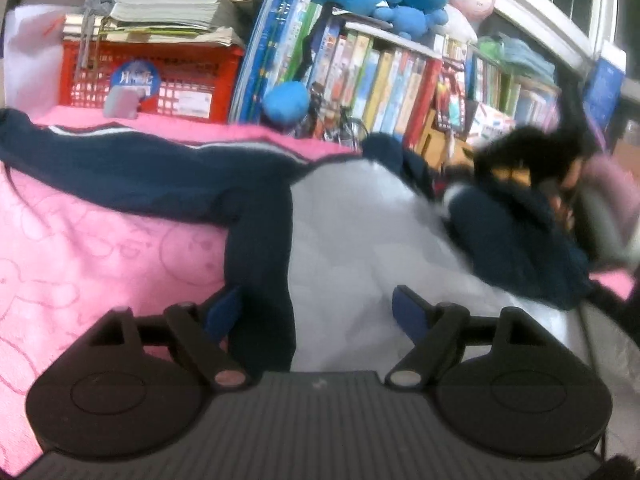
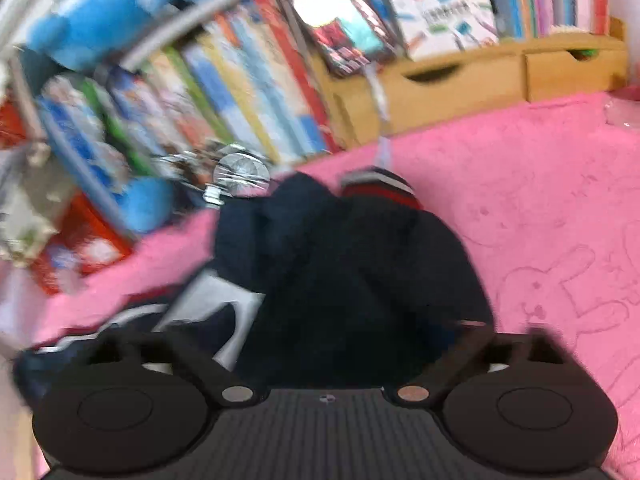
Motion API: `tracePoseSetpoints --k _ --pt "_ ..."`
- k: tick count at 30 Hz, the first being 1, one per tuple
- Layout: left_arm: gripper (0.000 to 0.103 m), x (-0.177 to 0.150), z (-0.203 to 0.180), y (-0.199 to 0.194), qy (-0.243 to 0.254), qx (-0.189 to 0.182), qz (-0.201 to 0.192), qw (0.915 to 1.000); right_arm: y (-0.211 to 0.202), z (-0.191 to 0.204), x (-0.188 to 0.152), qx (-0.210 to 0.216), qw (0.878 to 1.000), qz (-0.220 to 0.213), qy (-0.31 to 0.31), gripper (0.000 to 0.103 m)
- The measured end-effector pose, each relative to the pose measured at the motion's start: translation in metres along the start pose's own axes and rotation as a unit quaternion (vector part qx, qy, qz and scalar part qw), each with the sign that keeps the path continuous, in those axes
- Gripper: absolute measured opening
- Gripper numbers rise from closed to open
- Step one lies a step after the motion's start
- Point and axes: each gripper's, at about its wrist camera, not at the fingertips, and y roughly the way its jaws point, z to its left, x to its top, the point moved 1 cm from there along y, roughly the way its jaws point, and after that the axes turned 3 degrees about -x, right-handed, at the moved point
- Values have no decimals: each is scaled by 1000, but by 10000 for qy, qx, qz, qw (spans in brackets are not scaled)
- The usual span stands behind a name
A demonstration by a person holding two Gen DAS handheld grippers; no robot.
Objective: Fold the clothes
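Navy-and-grey jacket, crumpled on fuzzy pink blanket; bunny outlines.

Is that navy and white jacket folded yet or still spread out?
Partly spread: on the jacket, one navy sleeve stretches across the pink blanket, the other side bunched.

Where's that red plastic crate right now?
In the left wrist view, the red crate sits at the upper left, behind the pink blanket, with a stack of papers on top and the row of books to its right.
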Motion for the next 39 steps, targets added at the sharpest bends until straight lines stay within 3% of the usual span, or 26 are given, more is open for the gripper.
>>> tracePoseSetpoints --k 4,9,12,14,16,18,20,25,27,29,33,36,38,39 --pt "83 -1 3 -2 -93 -83 -24 9999 -12 -9 -9 186 9993 -318 -72 17" --pt "84 -1 9 -4 -304 -231 -80 9992 -56 16 -19 445 9835 -1199 -1283 11" --pt "84 0 19 -5 -672 -433 -179 9966 -84 41 -45 783 9606 -1480 -2217 10" --pt "84 1 27 -6 -917 -568 -245 9939 -103 54 -66 1015 9396 -1599 -2852 10" --pt "84 1 24 -6 -845 -518 -233 9948 -119 63 -92 1246 9150 -1601 -3487 10" --pt "84 1 21 -5 -769 -466 -217 9957 -136 64 -114 1226 8963 -1670 -3920 10" --pt "84 1 18 -5 -701 -417 -200 9965 -150 53 -119 1021 8914 -1780 -4042 10" --pt "84 1 18 -5 -736 -424 -212 9962 -161 -20 -71 -227 9227 -2017 -3279 10" --pt "84 1 17 -5 -706 -404 -203 9965 -169 -64 -46 -901 9270 -2219 -2887 10" --pt "84 1 16 -5 -676 -384 -192 9968 -184 -112 -22 -1622 9210 -2522 -2487 9" --pt "84 2 15 -4 -617 -343 -168 9974 -210 -211 19 -2486 9030 -3041 -1739 9" --pt "84 1 14 -5 -589 -317 -160 9976 -197 -297 52 -3475 8947 -2708 -737 10" --pt "84 1 13 -5 -571 -294 -160 9978 -195 -351 58 -3637 9026 -2282 297 15" --pt "84 1 13 -4 -547 -271 -152 9980 -199 -365 51 -3457 9074 -2319 587 16"
